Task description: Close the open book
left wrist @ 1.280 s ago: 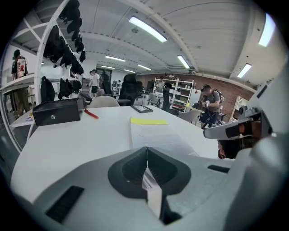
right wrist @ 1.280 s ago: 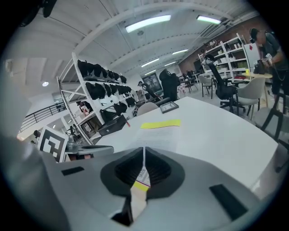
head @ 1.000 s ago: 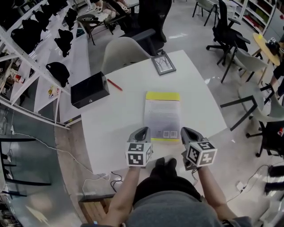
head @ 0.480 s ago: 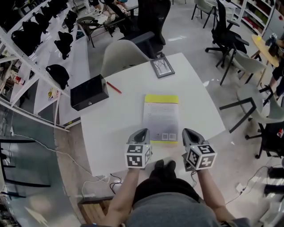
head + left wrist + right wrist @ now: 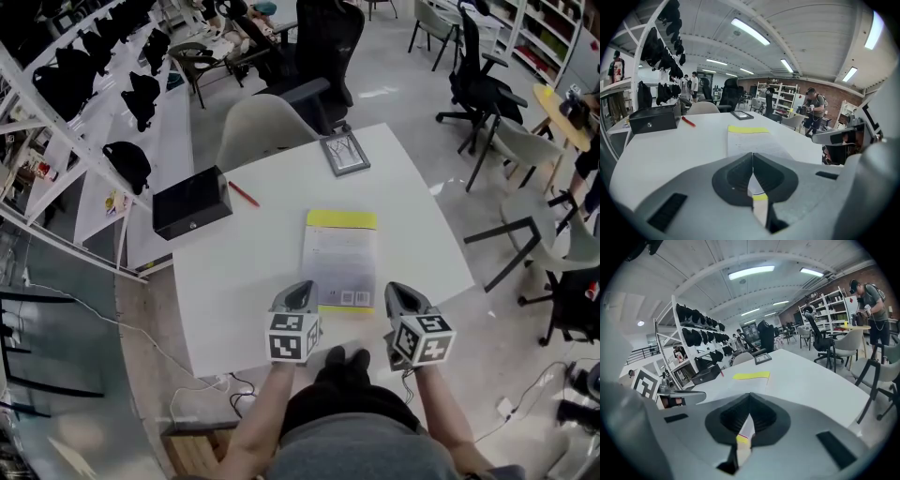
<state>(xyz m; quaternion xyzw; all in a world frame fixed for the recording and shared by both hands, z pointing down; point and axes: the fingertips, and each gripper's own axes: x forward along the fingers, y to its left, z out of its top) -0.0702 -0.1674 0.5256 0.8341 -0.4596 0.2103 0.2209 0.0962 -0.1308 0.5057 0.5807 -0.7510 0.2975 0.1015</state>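
Observation:
The book [image 5: 339,258] lies flat and closed on the white table [image 5: 234,272], showing a pale cover with a yellow band at its far end. My left gripper [image 5: 298,290] sits shut just left of the book's near end, with nothing between its jaws. My right gripper [image 5: 401,292] sits shut just right of the near end, also holding nothing. In the left gripper view the book [image 5: 751,139] stretches away beyond the closed left gripper [image 5: 752,157]. In the right gripper view the book [image 5: 749,376] lies ahead of the closed right gripper [image 5: 750,400].
A black box [image 5: 192,203] and a red pen [image 5: 244,194] lie at the table's far left. A framed picture [image 5: 344,153] rests at the far edge, with a pale chair [image 5: 267,122] behind it. Office chairs [image 5: 478,66] stand to the right, and racks [image 5: 84,94] to the left.
Nothing on the table has moved. Both grippers stay shut by the book's near end; only the head view has shifted slightly.

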